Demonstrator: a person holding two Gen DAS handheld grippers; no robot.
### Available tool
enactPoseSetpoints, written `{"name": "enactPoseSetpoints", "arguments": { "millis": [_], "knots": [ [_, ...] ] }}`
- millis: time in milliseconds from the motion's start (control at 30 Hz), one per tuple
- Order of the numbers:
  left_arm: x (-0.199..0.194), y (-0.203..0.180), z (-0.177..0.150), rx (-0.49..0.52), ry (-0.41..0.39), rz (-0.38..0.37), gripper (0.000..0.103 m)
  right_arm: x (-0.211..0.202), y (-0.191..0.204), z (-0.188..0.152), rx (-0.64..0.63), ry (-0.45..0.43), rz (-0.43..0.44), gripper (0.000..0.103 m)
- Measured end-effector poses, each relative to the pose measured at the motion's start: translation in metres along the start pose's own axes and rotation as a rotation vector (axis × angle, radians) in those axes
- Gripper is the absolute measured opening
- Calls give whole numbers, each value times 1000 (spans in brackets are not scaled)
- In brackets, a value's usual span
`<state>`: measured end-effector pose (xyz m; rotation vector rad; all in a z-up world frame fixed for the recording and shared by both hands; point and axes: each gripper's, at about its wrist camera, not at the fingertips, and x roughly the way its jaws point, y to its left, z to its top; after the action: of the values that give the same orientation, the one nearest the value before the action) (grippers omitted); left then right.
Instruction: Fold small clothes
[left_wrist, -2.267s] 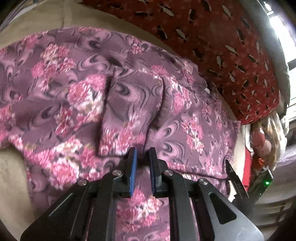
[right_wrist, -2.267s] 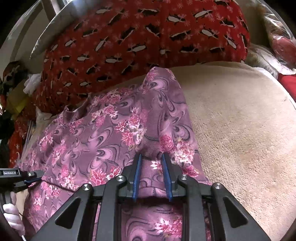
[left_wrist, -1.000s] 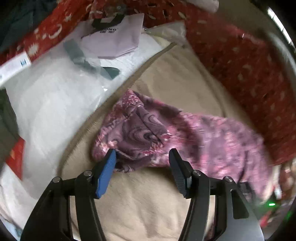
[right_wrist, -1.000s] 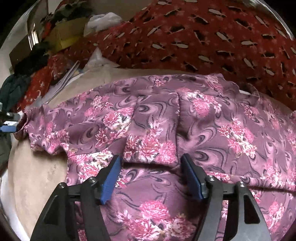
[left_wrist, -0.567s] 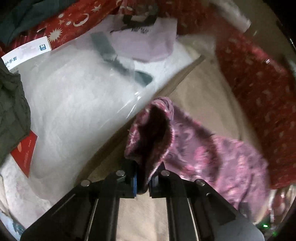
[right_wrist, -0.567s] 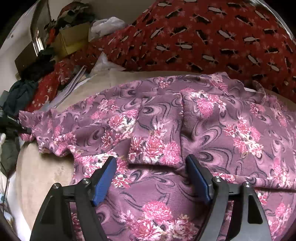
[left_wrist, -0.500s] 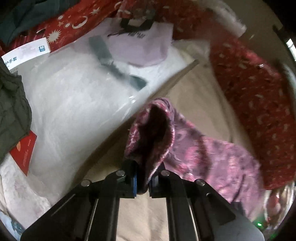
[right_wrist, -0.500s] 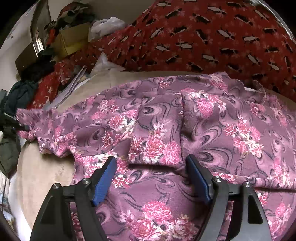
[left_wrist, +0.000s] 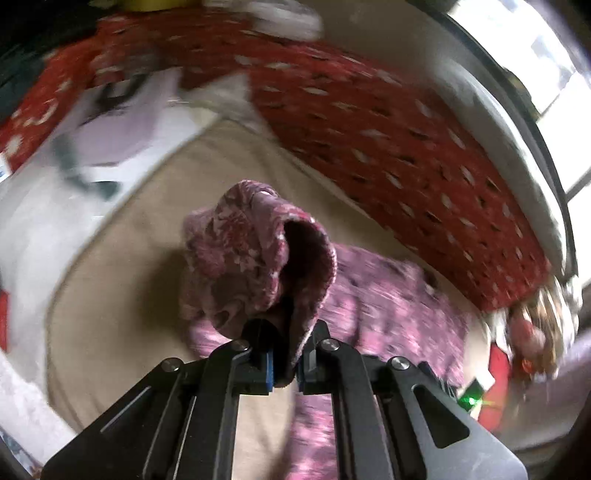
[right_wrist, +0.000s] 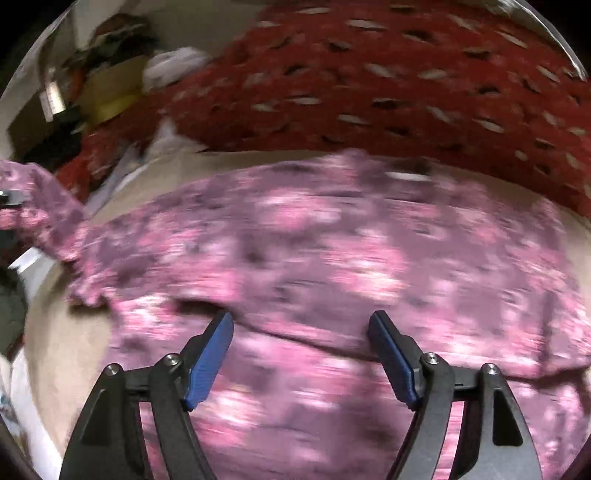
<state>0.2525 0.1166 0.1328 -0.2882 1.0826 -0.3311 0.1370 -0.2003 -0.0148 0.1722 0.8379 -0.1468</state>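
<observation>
The left gripper (left_wrist: 284, 365) is clamping its jaws almost fully together on a bunched end of the floral garment (left_wrist: 258, 258), with only the thickness of cloth between the blue pads. In the left wrist view the pinched fabric is rising toward twelve o'clock and curling into an open tube, apparently a sleeve or leg opening; the exact part cannot be confirmed. My judgement is that this end is being held up off the beige blanket (left_wrist: 122, 266) so it can be carried across the body of the garment for a fold. The rest of the cloth is trailing away toward four o'clock, blurred.

The right gripper (right_wrist: 301, 354) is hovering over the garment's spread body (right_wrist: 332, 240) with its jaws standing wide apart and nothing between them. Whether its fingertips are touching the cloth cannot be told, as the frame is smeared. It is likely positioned to pin or take an edge near a fold line running between its pads.

The left wrist view is showing the grip itself and the hollow of the lifted end, which the right wrist view is not showing. The right wrist view is showing the garment's full extent lying across the blanket, with the lifted end at nine o'clock, and the red patterned bedding (right_wrist: 406, 85) lying beyond at twelve o'clock. The left wrist view is also taking in a clear plastic package (left_wrist: 55, 184) at nine to ten o'clock, off the blanket.
</observation>
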Motion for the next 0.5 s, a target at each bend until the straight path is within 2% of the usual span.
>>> {"name": "enactPoseSetpoints", "arguments": {
  "millis": [167,200,233,333,433,500],
  "knots": [
    [21,-68,-15,90,57,-65,6,-18,-65,-10,69,-13,-176,79],
    [28,-85,-19,111,73,-78,6,-19,-75,-14,83,-7,-196,82],
    [33,-97,-22,123,84,-87,6,-19,-86,-19,103,3,-199,89],
    [57,-135,-36,149,134,-111,6,-21,-107,-32,155,-19,-105,91],
    [91,-162,-51,161,196,-112,6,-18,-101,-33,110,-6,-115,101],
    [119,-174,-61,163,239,-100,6,-13,-92,-33,52,15,-136,103]
  ]
}}
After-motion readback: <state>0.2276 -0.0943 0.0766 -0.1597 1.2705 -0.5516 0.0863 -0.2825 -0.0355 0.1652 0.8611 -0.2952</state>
